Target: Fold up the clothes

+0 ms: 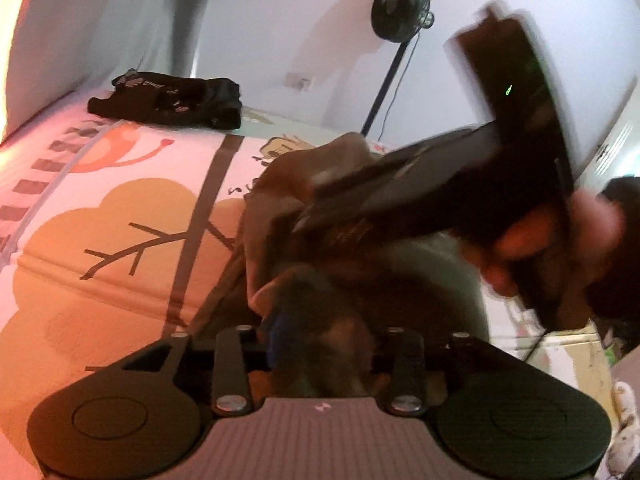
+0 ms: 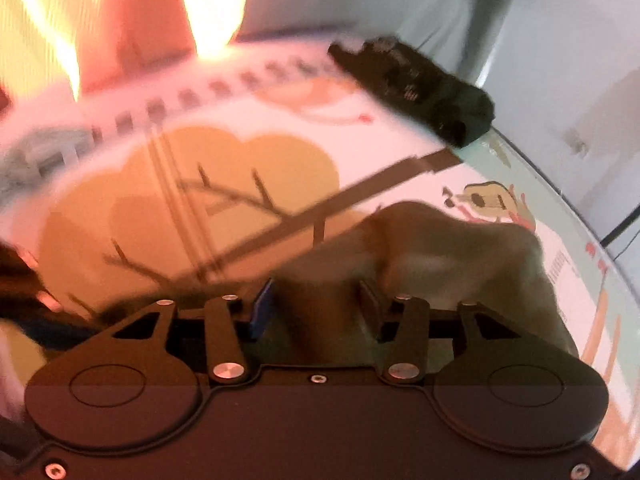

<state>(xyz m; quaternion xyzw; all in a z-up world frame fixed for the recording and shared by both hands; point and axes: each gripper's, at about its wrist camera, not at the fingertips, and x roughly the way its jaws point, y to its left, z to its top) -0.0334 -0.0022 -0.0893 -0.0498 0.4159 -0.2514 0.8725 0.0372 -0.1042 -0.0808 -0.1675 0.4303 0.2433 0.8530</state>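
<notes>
An olive-brown garment (image 1: 304, 200) lies bunched on the patterned play mat (image 1: 100, 240). My left gripper (image 1: 320, 344) is shut on a fold of it close to the camera. My right gripper (image 2: 316, 312) is also shut on this garment (image 2: 460, 248), cloth filling the gap between its fingers. In the left wrist view the right gripper's black body (image 1: 500, 168) and the hand holding it (image 1: 560, 240) reach over the garment, blurred by motion. A folded black garment (image 1: 168, 102) with white print lies at the mat's far edge; it also shows in the right wrist view (image 2: 420, 88).
A black fan on a stand (image 1: 400, 8) stands by the white wall behind the mat. A light curtain (image 1: 100, 20) hangs at the back left. A cardboard box (image 1: 560, 348) sits at the right, off the mat.
</notes>
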